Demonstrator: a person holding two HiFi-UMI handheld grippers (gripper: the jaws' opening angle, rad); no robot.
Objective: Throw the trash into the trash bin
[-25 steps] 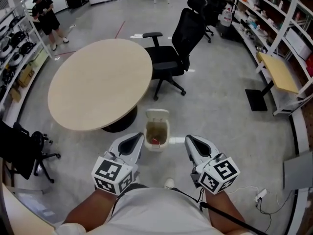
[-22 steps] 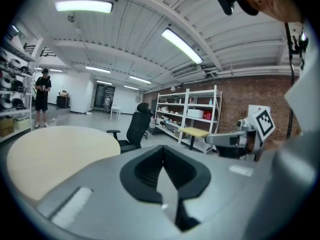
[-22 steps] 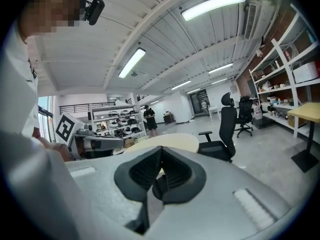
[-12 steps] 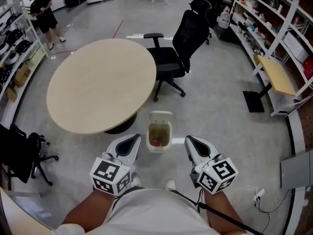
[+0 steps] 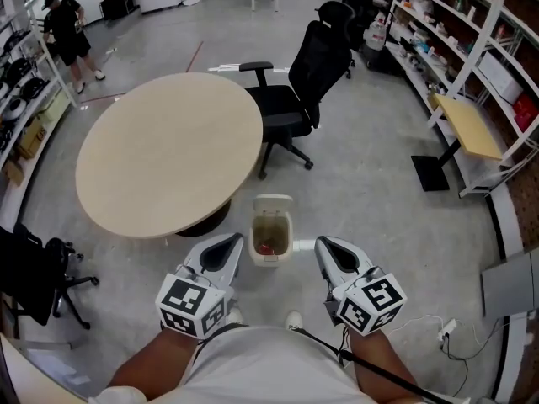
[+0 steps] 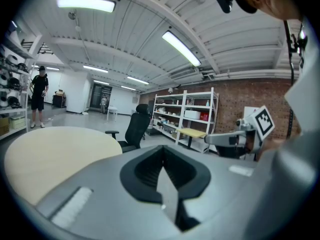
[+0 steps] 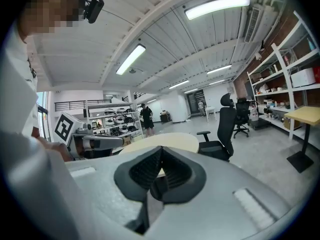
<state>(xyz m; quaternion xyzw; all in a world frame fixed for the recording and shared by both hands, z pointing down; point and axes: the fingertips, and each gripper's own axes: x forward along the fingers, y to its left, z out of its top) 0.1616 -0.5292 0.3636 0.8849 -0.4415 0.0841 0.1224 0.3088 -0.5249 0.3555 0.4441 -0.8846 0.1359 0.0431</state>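
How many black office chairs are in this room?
3: one chair beside the round table, one farther back near the shelves, one at the left edge; more may be hidden.

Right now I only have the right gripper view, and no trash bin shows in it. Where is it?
Observer: The trash bin stands on the floor just ahead, between the left tongs and the right tongs in the head view.
Operator: Lid open?
Observer: Yes, the lid stands tipped back behind the open top.
Operator: Left tongs holding anything?
Observer: No, their own view shows them shut and empty.
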